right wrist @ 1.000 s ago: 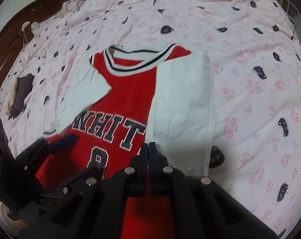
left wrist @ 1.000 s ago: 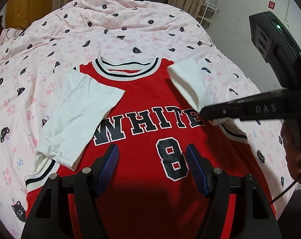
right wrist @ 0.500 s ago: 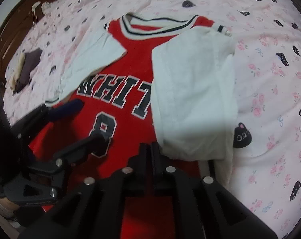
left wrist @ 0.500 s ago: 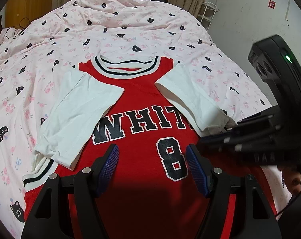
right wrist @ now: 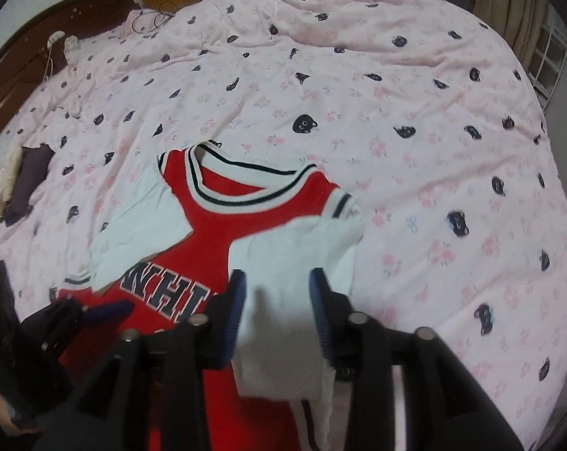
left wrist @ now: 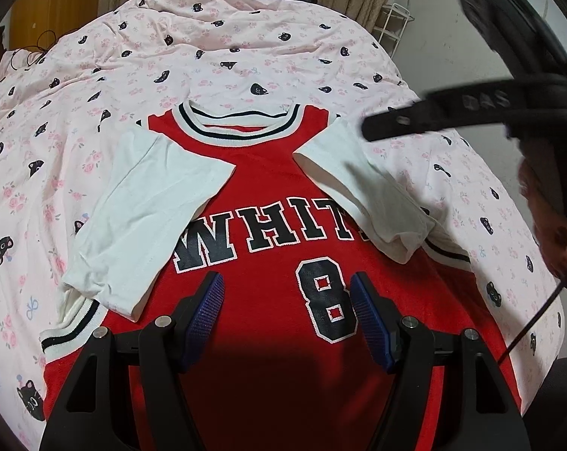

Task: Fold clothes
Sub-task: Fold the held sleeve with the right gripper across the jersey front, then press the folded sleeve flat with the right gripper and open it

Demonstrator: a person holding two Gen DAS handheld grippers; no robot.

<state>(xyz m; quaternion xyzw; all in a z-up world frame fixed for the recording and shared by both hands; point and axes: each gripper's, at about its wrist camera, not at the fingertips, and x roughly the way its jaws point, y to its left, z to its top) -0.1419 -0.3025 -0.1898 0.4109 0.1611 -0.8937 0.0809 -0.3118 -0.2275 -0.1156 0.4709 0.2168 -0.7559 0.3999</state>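
One jersey [left wrist: 268,203]: red knit, lies flat, front up, on the bed [left wrist: 245,56]. Black block lettering with white outline, plus a number 8. Ribbed white collar with dark stripes. Two white short sleeves, both folded inward over the chest; left sleeve [left wrist: 148,206], right sleeve [right wrist: 294,263]. Smooth thin fabric, striped ribbed cuffs.

Bedcover is pink, soft, rumpled, printed with black cat heads and small flowers.

Two grippers. Left gripper [left wrist: 287,308]: jaws spread wide, holding nothing, above the lower chest. Right gripper [right wrist: 277,312]: jaws apart, empty, over the right sleeve. Blue ridged pads on both.
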